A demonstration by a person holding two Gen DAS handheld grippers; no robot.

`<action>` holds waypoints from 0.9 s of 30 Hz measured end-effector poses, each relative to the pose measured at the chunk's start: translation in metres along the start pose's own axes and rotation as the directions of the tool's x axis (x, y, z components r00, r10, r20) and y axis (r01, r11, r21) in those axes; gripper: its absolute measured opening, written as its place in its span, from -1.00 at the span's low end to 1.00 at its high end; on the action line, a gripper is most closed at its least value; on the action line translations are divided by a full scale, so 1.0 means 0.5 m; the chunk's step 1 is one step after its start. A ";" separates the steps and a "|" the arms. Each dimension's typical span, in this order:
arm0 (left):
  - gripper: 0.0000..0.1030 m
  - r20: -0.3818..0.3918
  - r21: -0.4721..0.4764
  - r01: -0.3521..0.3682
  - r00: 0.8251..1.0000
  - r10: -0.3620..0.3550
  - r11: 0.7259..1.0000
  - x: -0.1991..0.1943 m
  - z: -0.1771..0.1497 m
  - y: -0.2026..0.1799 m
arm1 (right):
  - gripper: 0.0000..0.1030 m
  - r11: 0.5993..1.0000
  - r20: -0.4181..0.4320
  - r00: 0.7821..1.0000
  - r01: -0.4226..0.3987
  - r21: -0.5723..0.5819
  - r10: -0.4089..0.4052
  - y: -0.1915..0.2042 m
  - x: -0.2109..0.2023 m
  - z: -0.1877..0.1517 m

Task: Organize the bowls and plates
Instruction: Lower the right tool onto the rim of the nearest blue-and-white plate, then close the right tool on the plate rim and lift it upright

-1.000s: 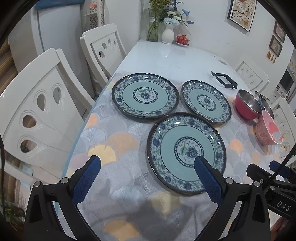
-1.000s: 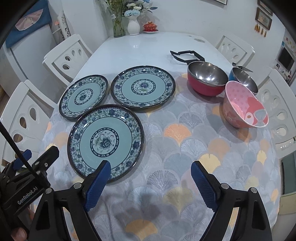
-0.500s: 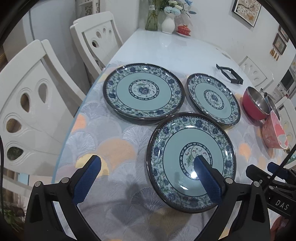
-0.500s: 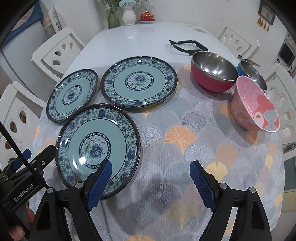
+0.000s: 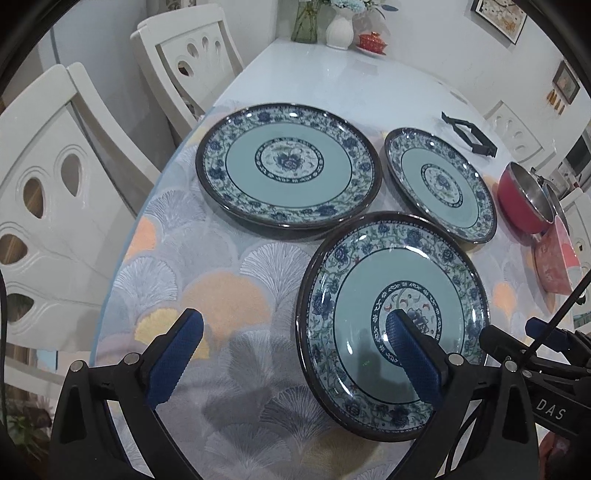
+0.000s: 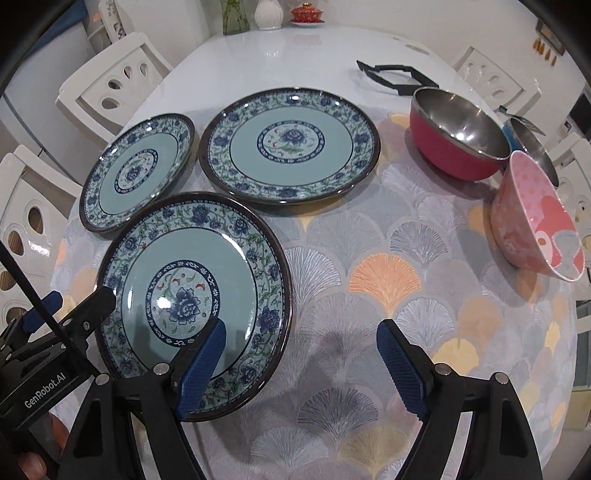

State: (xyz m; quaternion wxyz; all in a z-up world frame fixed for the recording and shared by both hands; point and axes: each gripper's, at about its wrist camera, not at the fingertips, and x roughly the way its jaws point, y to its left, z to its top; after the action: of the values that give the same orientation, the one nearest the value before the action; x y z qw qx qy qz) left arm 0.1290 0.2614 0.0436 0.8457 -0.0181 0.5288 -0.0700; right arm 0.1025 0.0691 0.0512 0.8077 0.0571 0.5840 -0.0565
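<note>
Three blue-and-teal floral plates lie flat on the table. The nearest plate lies between both grippers. The far left plate and the far right plate lie behind it. A red steel-lined bowl, a blue steel bowl and a tilted pink bowl stand at the right. My left gripper is open, its right finger over the nearest plate. My right gripper is open, its left finger over the same plate's right rim. Neither holds anything.
A fan-patterned cloth covers the near half of the white table. A black bracket lies behind the bowls. Vases and a red lidded dish stand at the far end. White chairs line the left side.
Both grippers have moved forward and lower toward the nearest plate, which looms larger. Both stay open. Plates and bowls have not moved.
</note>
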 end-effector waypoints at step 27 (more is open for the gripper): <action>0.10 -0.054 0.029 0.070 0.996 -0.069 0.997 0.038 -0.002 -0.007 | 0.01 0.994 -0.052 0.994 -0.099 -0.036 0.097 0.005 0.064 0.012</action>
State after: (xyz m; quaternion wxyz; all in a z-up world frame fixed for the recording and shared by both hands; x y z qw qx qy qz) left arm 0.1360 0.2552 0.0268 0.8287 -0.0215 0.5488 -0.1081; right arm 0.1185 0.0699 0.0227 0.7955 0.0716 0.6017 -0.0039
